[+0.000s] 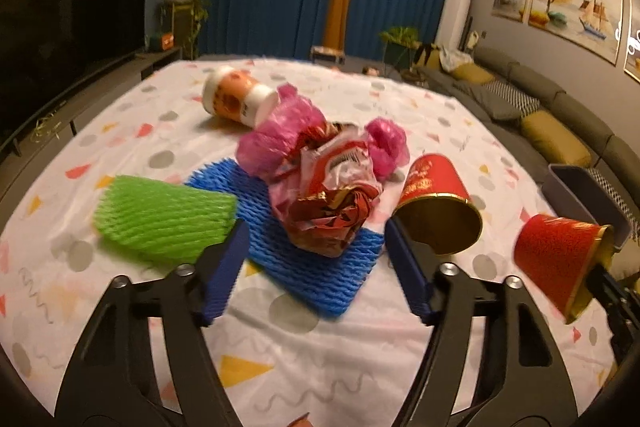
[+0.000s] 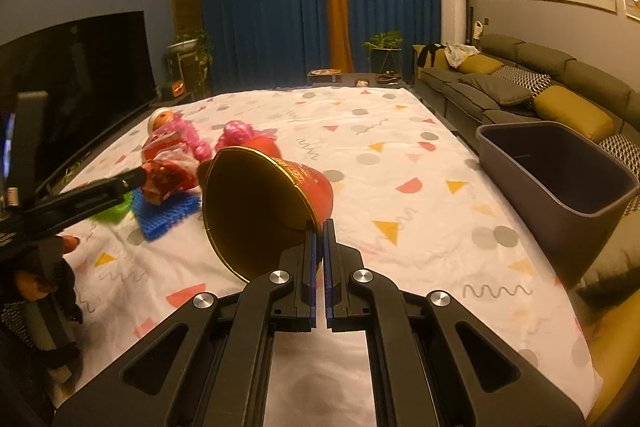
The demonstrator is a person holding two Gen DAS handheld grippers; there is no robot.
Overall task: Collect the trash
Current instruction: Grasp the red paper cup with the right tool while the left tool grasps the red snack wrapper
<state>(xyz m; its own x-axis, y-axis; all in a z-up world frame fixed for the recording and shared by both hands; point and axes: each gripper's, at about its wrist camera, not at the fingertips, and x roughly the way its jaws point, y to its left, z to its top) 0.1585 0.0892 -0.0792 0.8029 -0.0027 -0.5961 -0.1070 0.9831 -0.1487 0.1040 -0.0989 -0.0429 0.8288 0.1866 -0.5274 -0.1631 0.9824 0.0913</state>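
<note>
Two claws work over a patterned table. The right claw (image 2: 320, 227) is pinched shut on the rim of a red paper cup (image 2: 308, 183), light, stiff, gold inside; a grey bin (image 2: 560, 195) sits ahead to its right. The left claw (image 1: 312, 239) is part open, gripping nothing. Between and just beyond its fingers lies a crumpled red wrapper (image 1: 328, 203), probably feather-light and crackly, best pinched across its bunched middle. It rests on springy blue foam netting (image 1: 320, 267); green netting (image 1: 164, 215) lies leftward.

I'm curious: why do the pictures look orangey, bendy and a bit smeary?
Both views: warm, dim room light and fisheye bending at the edges. Left wrist view: the green foam net and held red cup look motion-smeared. Right wrist view: sharper, the bin crisp.
</note>
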